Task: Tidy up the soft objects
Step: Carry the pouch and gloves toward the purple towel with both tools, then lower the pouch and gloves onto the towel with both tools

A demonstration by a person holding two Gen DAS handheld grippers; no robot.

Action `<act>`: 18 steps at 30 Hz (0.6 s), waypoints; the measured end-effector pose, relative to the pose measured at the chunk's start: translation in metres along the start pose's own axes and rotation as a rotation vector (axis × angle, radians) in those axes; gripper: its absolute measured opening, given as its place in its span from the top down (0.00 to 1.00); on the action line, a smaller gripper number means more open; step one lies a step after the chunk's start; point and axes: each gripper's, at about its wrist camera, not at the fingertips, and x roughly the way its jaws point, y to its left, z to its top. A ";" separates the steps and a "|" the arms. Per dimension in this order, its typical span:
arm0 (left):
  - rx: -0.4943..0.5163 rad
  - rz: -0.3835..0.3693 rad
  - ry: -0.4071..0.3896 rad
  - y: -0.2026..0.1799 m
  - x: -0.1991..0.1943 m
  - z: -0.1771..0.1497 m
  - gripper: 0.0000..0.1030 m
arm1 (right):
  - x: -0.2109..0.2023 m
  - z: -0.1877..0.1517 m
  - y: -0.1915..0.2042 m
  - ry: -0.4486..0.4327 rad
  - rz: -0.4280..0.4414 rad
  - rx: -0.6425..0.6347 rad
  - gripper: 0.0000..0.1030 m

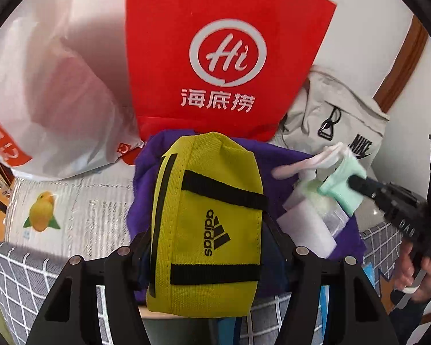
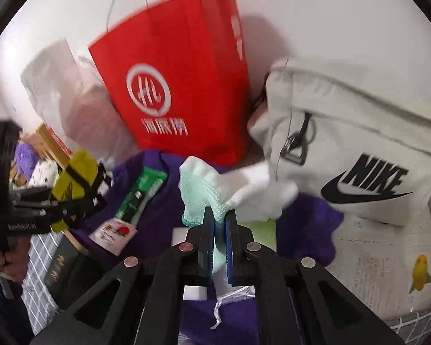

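Observation:
My left gripper [image 1: 207, 247] is shut on a yellow Adidas pouch [image 1: 207, 218] and holds it up over a purple cloth [image 1: 142, 195]; it also shows at the left of the right wrist view [image 2: 71, 184]. My right gripper [image 2: 220, 215] is shut on a mint-and-white glove [image 2: 207, 189] above the purple cloth [image 2: 307, 224]. In the left wrist view the right gripper [image 1: 356, 181] shows at the right, with the glove [image 1: 344, 187] in it.
A red Haidilao paper bag [image 1: 221, 57] stands at the back against the wall, with a white plastic bag [image 1: 51, 100] to its left and a grey Nike bag [image 2: 359, 149] to its right. Small packets [image 2: 140, 195] lie on the purple cloth. A quilted mat [image 1: 71, 210] with a yellow bird print lies beneath.

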 end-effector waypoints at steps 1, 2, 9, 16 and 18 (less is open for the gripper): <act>0.003 0.000 0.012 -0.001 0.006 0.002 0.40 | 0.009 -0.002 0.001 0.031 -0.004 -0.016 0.93; 0.002 0.000 0.022 -0.002 0.011 0.003 0.40 | 0.012 -0.003 0.001 0.039 -0.007 -0.026 0.93; 0.014 -0.005 0.069 -0.006 0.036 0.010 0.40 | 0.028 -0.015 -0.010 0.112 -0.021 -0.075 0.90; 0.014 -0.005 0.100 -0.010 0.054 0.015 0.40 | 0.041 -0.026 -0.041 0.204 -0.039 -0.024 0.88; 0.020 -0.004 0.107 -0.013 0.059 0.016 0.40 | 0.037 -0.027 -0.042 0.203 -0.054 -0.035 0.86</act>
